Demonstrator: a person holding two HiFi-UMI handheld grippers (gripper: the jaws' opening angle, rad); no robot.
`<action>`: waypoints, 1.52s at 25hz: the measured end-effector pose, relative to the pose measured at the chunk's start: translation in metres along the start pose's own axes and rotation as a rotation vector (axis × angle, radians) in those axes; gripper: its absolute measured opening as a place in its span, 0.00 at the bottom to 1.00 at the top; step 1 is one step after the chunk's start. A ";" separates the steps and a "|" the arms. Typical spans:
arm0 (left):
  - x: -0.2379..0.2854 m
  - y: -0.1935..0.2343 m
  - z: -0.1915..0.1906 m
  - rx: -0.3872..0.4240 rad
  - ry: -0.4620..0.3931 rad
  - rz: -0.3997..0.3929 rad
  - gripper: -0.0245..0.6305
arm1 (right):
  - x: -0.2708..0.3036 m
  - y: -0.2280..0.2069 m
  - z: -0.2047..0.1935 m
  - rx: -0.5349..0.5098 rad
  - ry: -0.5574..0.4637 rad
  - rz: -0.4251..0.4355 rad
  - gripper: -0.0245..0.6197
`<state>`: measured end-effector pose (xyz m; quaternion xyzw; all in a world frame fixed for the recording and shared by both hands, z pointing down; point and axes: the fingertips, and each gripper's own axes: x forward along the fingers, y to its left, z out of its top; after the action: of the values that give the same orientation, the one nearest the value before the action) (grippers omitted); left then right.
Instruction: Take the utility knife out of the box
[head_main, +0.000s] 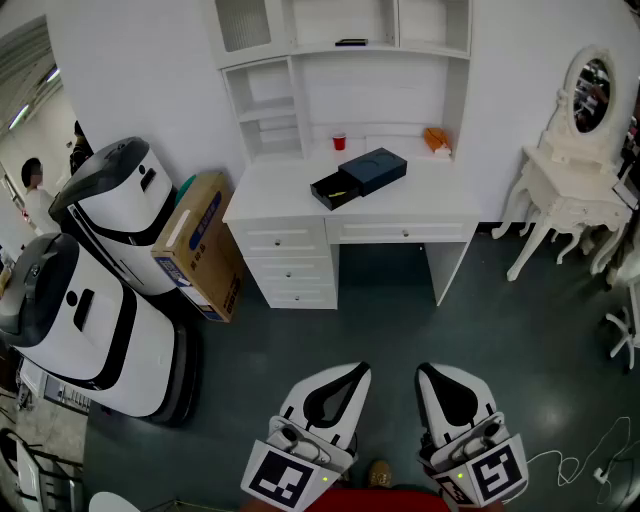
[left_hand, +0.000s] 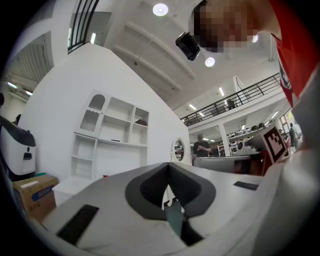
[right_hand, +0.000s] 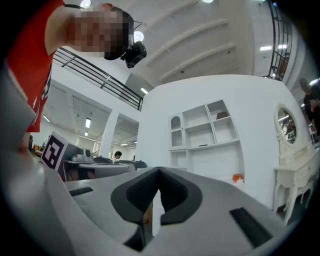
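A dark box (head_main: 372, 169) lies on the white desk (head_main: 420, 205) far ahead, with its black inner tray (head_main: 333, 190) slid out to the left. A small yellowish item in the tray may be the utility knife (head_main: 339, 193); it is too small to tell. Both grippers hang low over the floor, well short of the desk. My left gripper (head_main: 358, 369) (left_hand: 168, 164) is shut with nothing between its jaws. My right gripper (head_main: 425, 371) (right_hand: 159, 169) is beside it, also shut and holding nothing.
A red cup (head_main: 339, 141) and an orange object (head_main: 436, 140) sit at the back of the desk under the shelves. A cardboard box (head_main: 200, 245) leans at the desk's left beside two white-and-black machines (head_main: 90, 320). A white vanity with a mirror (head_main: 575, 180) stands at the right.
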<state>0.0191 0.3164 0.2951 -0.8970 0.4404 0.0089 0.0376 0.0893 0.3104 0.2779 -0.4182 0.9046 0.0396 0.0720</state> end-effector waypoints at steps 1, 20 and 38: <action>-0.001 0.000 0.000 0.000 -0.003 0.001 0.05 | 0.000 0.001 0.000 0.000 -0.001 0.002 0.03; -0.007 0.011 0.002 0.000 -0.003 0.026 0.05 | 0.005 0.009 0.001 0.034 -0.027 0.044 0.04; 0.035 0.023 0.034 0.019 -0.134 0.150 0.05 | 0.004 -0.046 0.006 0.029 -0.051 0.083 0.04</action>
<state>0.0227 0.2769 0.2581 -0.8585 0.5029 0.0674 0.0745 0.1228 0.2786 0.2708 -0.3781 0.9196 0.0401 0.0992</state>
